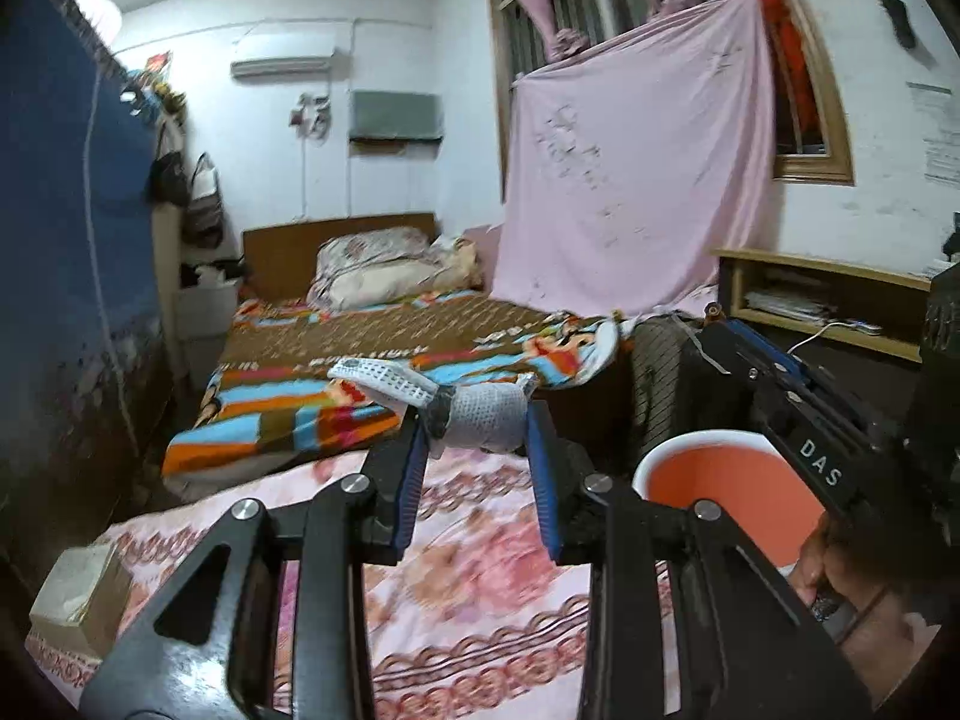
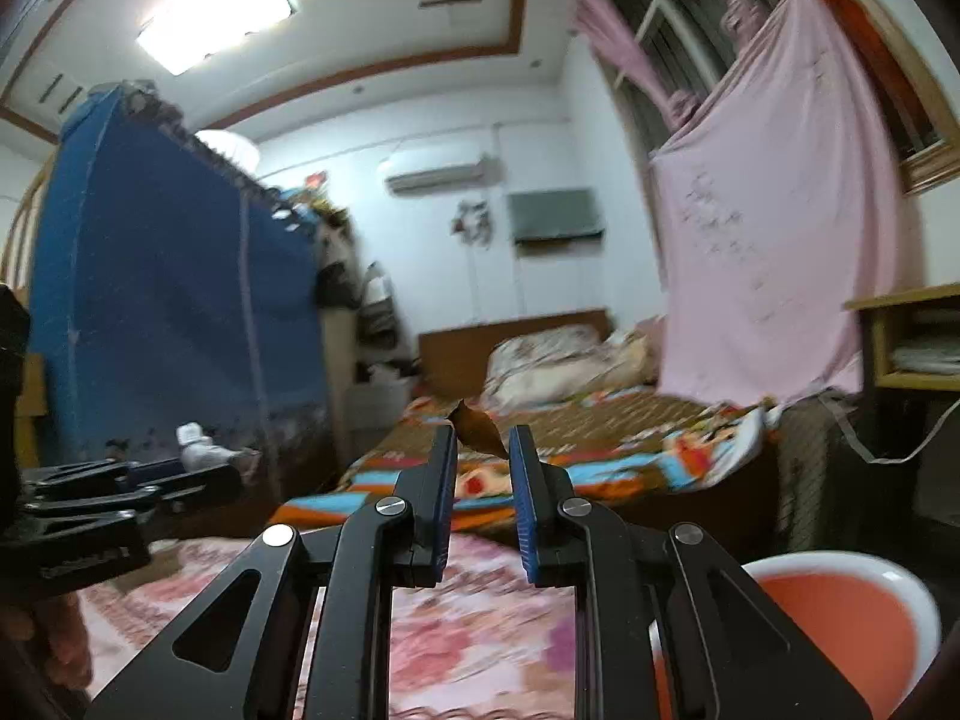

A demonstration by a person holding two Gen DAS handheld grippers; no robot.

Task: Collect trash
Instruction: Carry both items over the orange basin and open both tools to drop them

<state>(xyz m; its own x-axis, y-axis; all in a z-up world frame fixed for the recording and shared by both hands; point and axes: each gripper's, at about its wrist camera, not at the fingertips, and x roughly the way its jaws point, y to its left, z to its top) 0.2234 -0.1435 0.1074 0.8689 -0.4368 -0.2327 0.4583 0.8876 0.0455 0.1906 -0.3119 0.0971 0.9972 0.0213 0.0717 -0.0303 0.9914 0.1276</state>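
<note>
Left gripper (image 1: pixel 477 429) pinches crumpled white wrapper (image 1: pixel 486 423); right gripper (image 2: pixel 483 450) pinches brown scrap (image 2: pixel 477 426).

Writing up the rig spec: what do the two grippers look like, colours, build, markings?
Both match: the left gripper and right gripper have black linkage arms with triangular cut-outs, silver pivot screws and ribbed blue pads. White "DAS" lettering marks the right gripper's body. No cables visible.

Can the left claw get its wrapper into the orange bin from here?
Probably yes. The left claw grips the white wrapper above the bedspread, and the bin sits open just to its right. The right claw, holding a brown scrap, is near the bin and may crowd it.
</note>
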